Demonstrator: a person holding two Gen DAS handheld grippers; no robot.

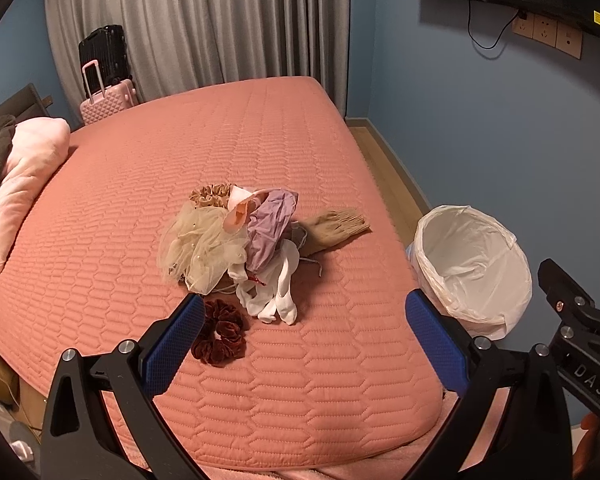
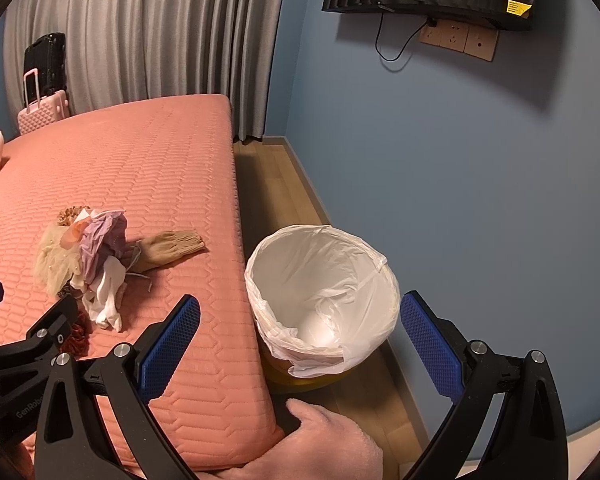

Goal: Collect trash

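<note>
**A:** Your trash is one loose heap [image 1: 240, 248] in the middle of the bed [image 1: 340, 380]: a cream tulle puff, a lilac crumpled bag, white socks, a tan sock [image 1: 336, 226] trailing off toward the bed's edge, and a dark red scrunchie [image 1: 220, 338] lying just apart on the near side. None of it is in the bin [image 2: 320, 292] yet.

**B:** And the tools?

**A:** Your left tool [image 1: 304, 344] is spread wide, holding nothing, hovering short of the heap with the scrunchie beside its left finger. Your right tool [image 2: 300, 344] is just as wide and just as empty, aimed between the bed's edge and the bin.

**B:** So what bites me?

**A:** The tangle. There are thin strings running through those pieces; if you pinch one sock, I'd expect others to drag along and drop off partway, likely into the gap between bed and bin. The tulle is springy and may slip out of a shallow pinch.

**B:** The bin itself?

**A:** It stands on the floor, close against the bed, and its white liner [image 2: 364, 264] sits loose, sagging on the near side. Brush that rim with a finger and you could fold the liner inward or tip the bin. Also, your two tools sit near each other; mind they don't collide.
</note>
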